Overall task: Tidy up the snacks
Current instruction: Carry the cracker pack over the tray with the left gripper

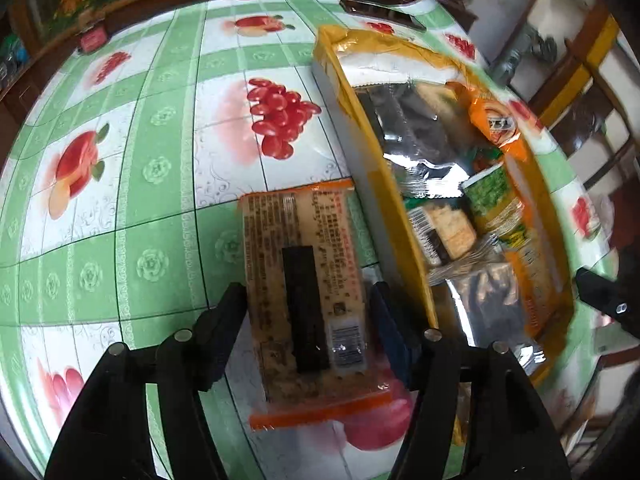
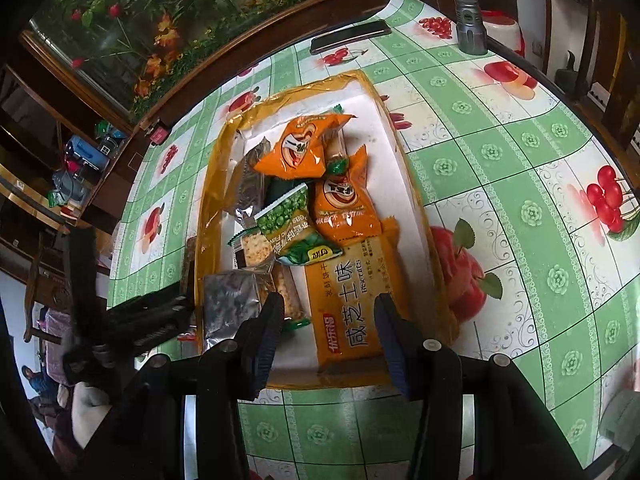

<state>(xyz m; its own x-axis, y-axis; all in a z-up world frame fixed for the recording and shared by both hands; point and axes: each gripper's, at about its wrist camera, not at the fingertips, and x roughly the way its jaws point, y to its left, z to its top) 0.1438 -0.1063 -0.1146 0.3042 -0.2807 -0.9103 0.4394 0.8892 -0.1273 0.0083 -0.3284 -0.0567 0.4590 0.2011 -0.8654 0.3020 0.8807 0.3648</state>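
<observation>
My left gripper (image 1: pixel 306 300) is open around an orange-edged biscuit packet (image 1: pixel 304 280) that lies back-side up on the tablecloth, just left of the yellow box (image 1: pixel 384 184). The fingers stand on either side of the packet; contact is unclear. In the right wrist view my right gripper (image 2: pixel 326 312) is open above the near end of the yellow box (image 2: pixel 212 184), over a yellow biscuit packet (image 2: pixel 348 304). The box also holds two orange snack bags (image 2: pixel 304 152), a green pea bag (image 2: pixel 296 228), a cracker packet (image 2: pixel 254 248) and silver foil packets (image 2: pixel 230 304). The left gripper (image 2: pixel 148 316) shows at the box's left side.
The table wears a green and white fruit-print cloth (image 1: pixel 120 200). A dark phone (image 2: pixel 350 36) lies near the far edge, with a grey flashlight (image 2: pixel 468 12) standing at the far right corner. A wooden-framed floral panel (image 2: pixel 160 20) runs behind the table. Chairs (image 1: pixel 580 92) stand beyond the box.
</observation>
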